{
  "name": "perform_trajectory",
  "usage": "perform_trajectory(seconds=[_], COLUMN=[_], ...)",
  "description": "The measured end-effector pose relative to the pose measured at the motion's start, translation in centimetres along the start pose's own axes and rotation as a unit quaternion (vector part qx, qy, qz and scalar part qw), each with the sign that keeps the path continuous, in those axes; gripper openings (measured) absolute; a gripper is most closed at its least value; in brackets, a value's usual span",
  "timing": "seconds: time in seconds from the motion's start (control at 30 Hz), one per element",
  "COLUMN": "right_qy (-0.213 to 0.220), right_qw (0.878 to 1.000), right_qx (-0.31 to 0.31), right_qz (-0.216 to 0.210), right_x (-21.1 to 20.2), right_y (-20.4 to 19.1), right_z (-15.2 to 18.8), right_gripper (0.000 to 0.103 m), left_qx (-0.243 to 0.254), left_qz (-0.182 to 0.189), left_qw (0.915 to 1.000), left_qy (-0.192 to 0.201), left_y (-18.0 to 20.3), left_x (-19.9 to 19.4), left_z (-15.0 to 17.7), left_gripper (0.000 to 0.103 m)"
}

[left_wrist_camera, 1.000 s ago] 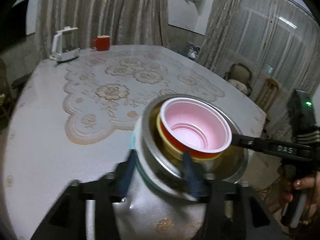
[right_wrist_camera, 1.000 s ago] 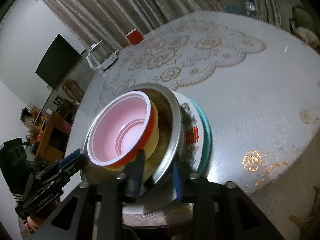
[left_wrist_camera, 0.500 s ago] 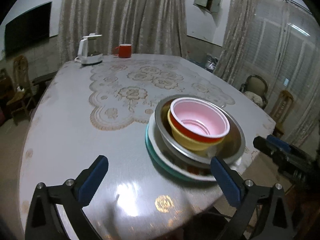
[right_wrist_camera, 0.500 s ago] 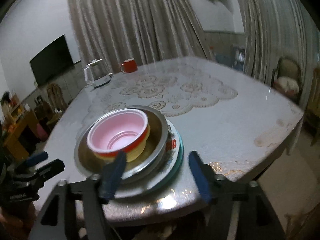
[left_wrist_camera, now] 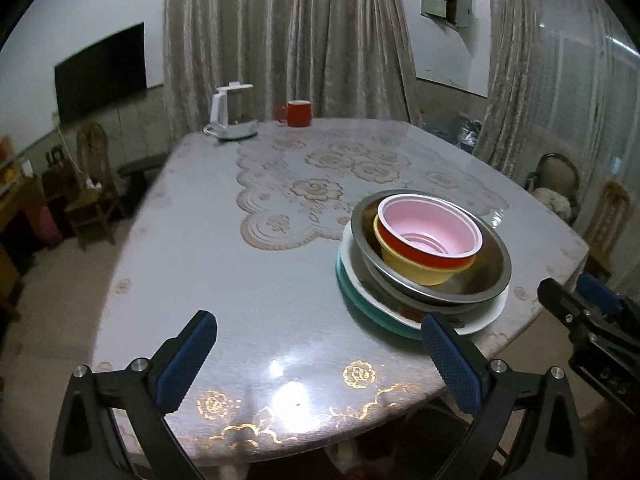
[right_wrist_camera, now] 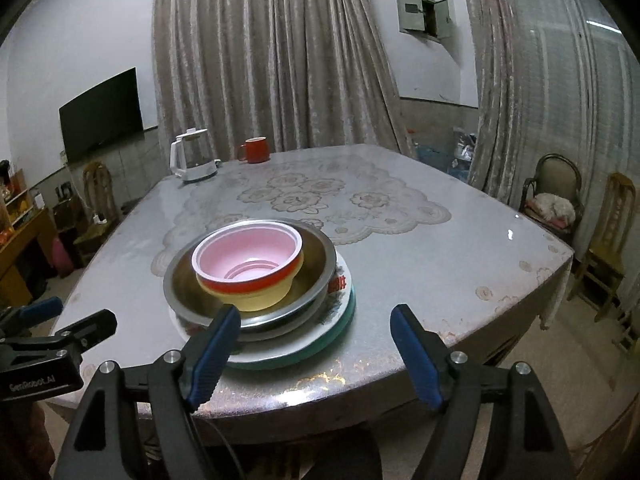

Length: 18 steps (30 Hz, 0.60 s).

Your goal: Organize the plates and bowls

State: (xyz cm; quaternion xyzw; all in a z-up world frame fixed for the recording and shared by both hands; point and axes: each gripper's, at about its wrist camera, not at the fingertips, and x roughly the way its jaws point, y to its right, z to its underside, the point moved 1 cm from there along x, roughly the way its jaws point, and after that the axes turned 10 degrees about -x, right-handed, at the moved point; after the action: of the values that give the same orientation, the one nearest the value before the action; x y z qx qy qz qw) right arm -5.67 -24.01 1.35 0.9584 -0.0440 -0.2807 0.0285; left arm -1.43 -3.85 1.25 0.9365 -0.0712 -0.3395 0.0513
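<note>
One stack stands near the table's front edge: a teal plate (left_wrist_camera: 352, 294) (right_wrist_camera: 347, 322) at the bottom, a white patterned plate (left_wrist_camera: 486, 318) (right_wrist_camera: 338, 284) on it, then a steel bowl (left_wrist_camera: 490, 276) (right_wrist_camera: 320, 276), a yellow bowl (left_wrist_camera: 416, 272) (right_wrist_camera: 276, 294) and a red bowl with a pink inside (left_wrist_camera: 432, 226) (right_wrist_camera: 248, 256). My left gripper (left_wrist_camera: 316, 354) is open, back from the stack and to its left, holding nothing. My right gripper (right_wrist_camera: 316, 346) has drawn back in front of the stack; its jaws are opening, with nothing pressed between them.
A white kettle (left_wrist_camera: 232, 114) (right_wrist_camera: 190, 156) and a red mug (left_wrist_camera: 298, 113) (right_wrist_camera: 256, 150) stand at the table's far side. Chairs (right_wrist_camera: 554, 196) stand to the right, a wooden chair (left_wrist_camera: 94, 184) and a wall screen (left_wrist_camera: 100, 70) to the left.
Both grippers let go of the stack's rim, opened wide and pulled back and up from it. The stack stays put on the table.
</note>
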Motion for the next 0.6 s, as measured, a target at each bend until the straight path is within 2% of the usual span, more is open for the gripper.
perform_trajectory(seconds=[0.3, 0.6], right_qy=[-0.013, -0.016], right_qw=[1.0, 1.0], right_qx=[-0.012, -0.011], right_qz=[-0.012, -0.016], right_x=[0.7, 1.0], right_y=[-1.0, -1.3], right_z=[0.0, -0.1], right_gripper=[0.079, 0.079], left_qx=[0.016, 0.021], left_qz=[-0.025, -0.028], left_qw=[0.9995, 0.9993], left_qy=[0.014, 0.015], left_y=[0.1, 0.4], left_x=[-0.4, -0.2], left_z=[0.3, 0.2], left_gripper=[0.103, 0.103])
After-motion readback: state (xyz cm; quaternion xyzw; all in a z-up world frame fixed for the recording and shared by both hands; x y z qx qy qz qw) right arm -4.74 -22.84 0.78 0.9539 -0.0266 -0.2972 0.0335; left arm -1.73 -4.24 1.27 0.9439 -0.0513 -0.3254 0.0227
